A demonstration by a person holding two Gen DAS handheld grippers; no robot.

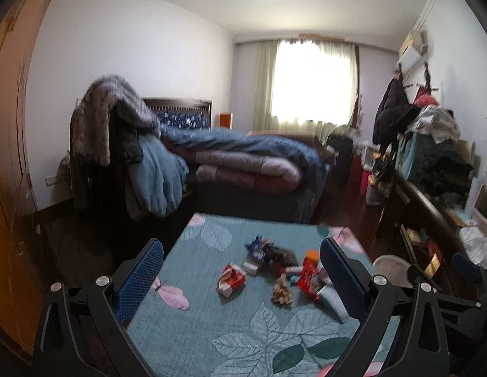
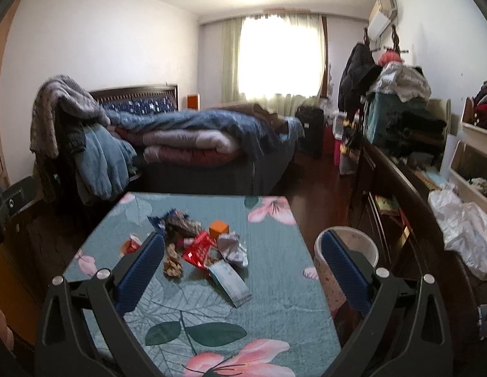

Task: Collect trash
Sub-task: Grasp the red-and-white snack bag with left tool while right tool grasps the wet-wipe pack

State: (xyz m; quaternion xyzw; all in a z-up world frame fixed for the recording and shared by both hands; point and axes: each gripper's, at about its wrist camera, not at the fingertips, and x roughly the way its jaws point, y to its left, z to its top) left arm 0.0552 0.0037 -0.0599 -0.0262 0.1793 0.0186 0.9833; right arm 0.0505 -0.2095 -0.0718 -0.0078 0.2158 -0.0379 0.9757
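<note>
Bedroom: teal floral table (image 2: 275, 298), bed (image 2: 196, 144) beyond, cluttered dresser (image 2: 410, 188) at right. Trash pile (image 2: 199, 245) sits mid-table; white bin (image 2: 366, 248) stands beside the table's right edge. Left gripper (image 1: 243, 279) and right gripper (image 2: 243, 270): both spread wide, empty, above the table.

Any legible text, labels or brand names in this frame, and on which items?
None can be read.
Red wrapper: pale marks, too blurred.
Orange box: no print visible.
Pale blue packet: faint print, too small.
Blue wrapper: white marks, blurred.
Bin: small pattern only, no words.
</note>
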